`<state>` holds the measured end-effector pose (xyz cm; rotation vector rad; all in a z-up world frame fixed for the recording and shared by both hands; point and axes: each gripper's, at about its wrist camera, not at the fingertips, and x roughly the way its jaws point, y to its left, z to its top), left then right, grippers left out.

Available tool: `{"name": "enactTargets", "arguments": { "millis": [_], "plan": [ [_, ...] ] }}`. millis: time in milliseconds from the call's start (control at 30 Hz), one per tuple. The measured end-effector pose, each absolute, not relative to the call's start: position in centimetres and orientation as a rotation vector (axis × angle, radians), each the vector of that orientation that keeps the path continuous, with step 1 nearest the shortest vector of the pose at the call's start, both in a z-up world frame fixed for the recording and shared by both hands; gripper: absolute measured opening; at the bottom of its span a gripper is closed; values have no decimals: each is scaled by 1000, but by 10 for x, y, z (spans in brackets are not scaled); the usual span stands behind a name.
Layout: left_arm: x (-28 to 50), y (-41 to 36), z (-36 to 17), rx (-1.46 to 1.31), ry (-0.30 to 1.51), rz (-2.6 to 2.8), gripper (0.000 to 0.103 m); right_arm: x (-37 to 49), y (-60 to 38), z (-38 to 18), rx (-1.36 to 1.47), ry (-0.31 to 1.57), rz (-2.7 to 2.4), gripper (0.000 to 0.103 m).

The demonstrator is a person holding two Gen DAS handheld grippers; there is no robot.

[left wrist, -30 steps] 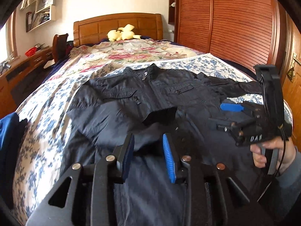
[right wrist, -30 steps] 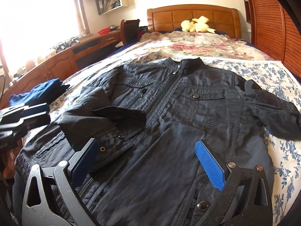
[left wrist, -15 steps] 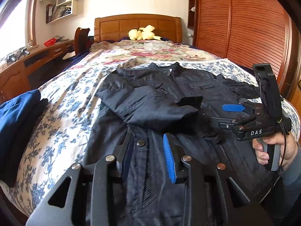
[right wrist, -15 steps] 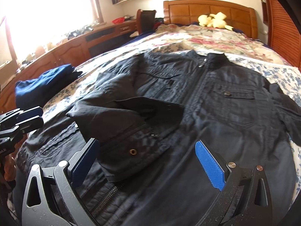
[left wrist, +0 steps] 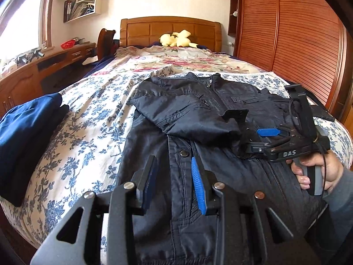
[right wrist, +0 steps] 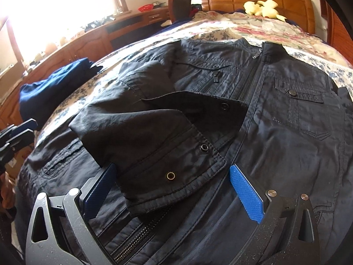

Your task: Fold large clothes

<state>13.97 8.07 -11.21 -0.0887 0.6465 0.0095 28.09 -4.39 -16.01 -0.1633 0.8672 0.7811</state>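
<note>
A black jacket (left wrist: 220,110) lies front up on the floral bedspread, collar toward the headboard. Its left sleeve (left wrist: 194,119) is folded across the chest; in the right wrist view the sleeve cuff (right wrist: 167,159) lies on the zipper line. My left gripper (left wrist: 173,176) is open and empty above the jacket's lower hem. My right gripper (right wrist: 174,190) is wide open, its fingers either side of the cuff, not closed on it. It also shows in the left wrist view (left wrist: 260,137), held by a hand at the right.
A folded blue garment (left wrist: 26,132) lies at the bed's left edge. A yellow plush toy (left wrist: 176,39) sits by the wooden headboard (left wrist: 169,28). A wooden desk (left wrist: 44,66) runs along the left, a slatted wardrobe (left wrist: 297,33) along the right.
Both grippers have moved left along the bed's foot. The right gripper has come closer to the folded sleeve cuff. The jacket has not moved.
</note>
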Motion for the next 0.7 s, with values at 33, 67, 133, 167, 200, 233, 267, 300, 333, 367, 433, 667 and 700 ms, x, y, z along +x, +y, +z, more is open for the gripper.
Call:
{"name": "enactTargets", "arguments": {
  "millis": [33, 67, 133, 167, 200, 233, 267, 300, 333, 367, 433, 667, 700],
  "plan": [
    [137, 81, -111, -91, 642, 9, 31, 280, -43, -160, -174, 861, 774, 100],
    [133, 82, -109, -91, 632, 13, 31, 278, -41, -160, -186, 854, 767, 97],
    [127, 83, -106, -98, 619, 18, 34, 277, -40, -160, -197, 845, 760, 92],
    [125, 84, -105, -103, 616, 18, 35, 277, -41, -159, -198, 840, 753, 87],
    [122, 85, -103, -110, 613, 21, 36, 276, -43, -159, -196, 834, 742, 84],
    [120, 87, -102, -115, 610, 27, 36, 276, -44, -159, -194, 830, 734, 77],
    [119, 88, -101, -119, 611, 29, 36, 276, -46, -158, -192, 827, 725, 72],
    [119, 88, -101, -120, 611, 29, 36, 276, -48, -158, -186, 824, 717, 70],
    [118, 89, -100, -117, 613, 36, 37, 277, -49, -157, -181, 822, 714, 67],
    [118, 89, -99, -113, 614, 42, 37, 278, -51, -157, -173, 820, 710, 64],
    [117, 88, -97, -106, 614, 46, 37, 279, -53, -156, -162, 821, 706, 61],
    [117, 85, -95, -97, 614, 49, 37, 279, -58, -150, -118, 797, 727, 61],
    [118, 85, -96, -98, 617, 47, 37, 278, -58, -148, -113, 789, 742, 61]
  ]
}}
